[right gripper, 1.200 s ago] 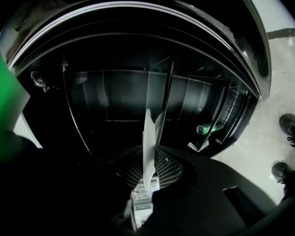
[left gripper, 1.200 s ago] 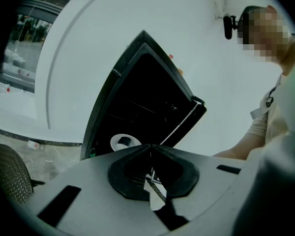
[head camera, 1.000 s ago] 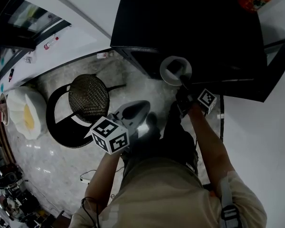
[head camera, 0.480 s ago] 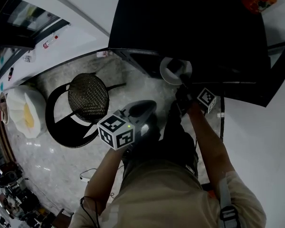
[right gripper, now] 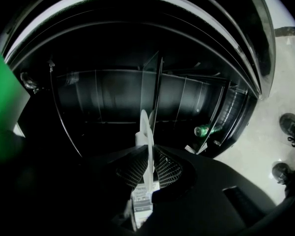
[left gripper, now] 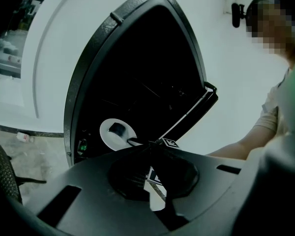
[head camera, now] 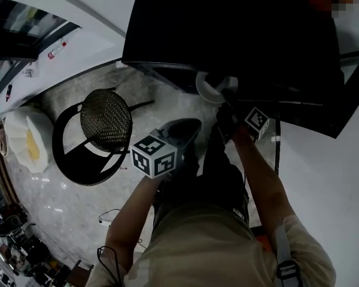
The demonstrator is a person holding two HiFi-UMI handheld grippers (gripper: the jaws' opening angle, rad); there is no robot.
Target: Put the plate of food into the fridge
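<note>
Head view: a person stands before an open black fridge (head camera: 227,28) on a pale marbled floor (head camera: 78,202), a claw in each hand.

Right claw (head camera: 225,100): clenched on the rim of a round white plate (head camera: 212,88). The plate is held in the air at the mouth of the fridge, against its dark interior, and rests on no shelf. In the right gripper view the plate (right gripper: 146,132) appears edge-on, its rim pinched between the two textured jaws of the right claw (right gripper: 147,155), with the wire shelves of the fridge (right gripper: 113,97) behind it.

Left claw (head camera: 191,126): held lower and nearer the person's body, apart from the plate. In the left gripper view the tips of the left claw (left gripper: 150,142) meet, with nothing gripped between them. Beyond them lies the plate (left gripper: 108,137), carrying a dark piece of food (left gripper: 118,129), framed by the fridge opening (left gripper: 137,73) and the swung-out fridge door (left gripper: 194,114).

Other items: a green can (right gripper: 205,130) low at the right of the fridge; a black-framed chair with a round woven seat (head camera: 106,121) on the floor to the person's left.
</note>
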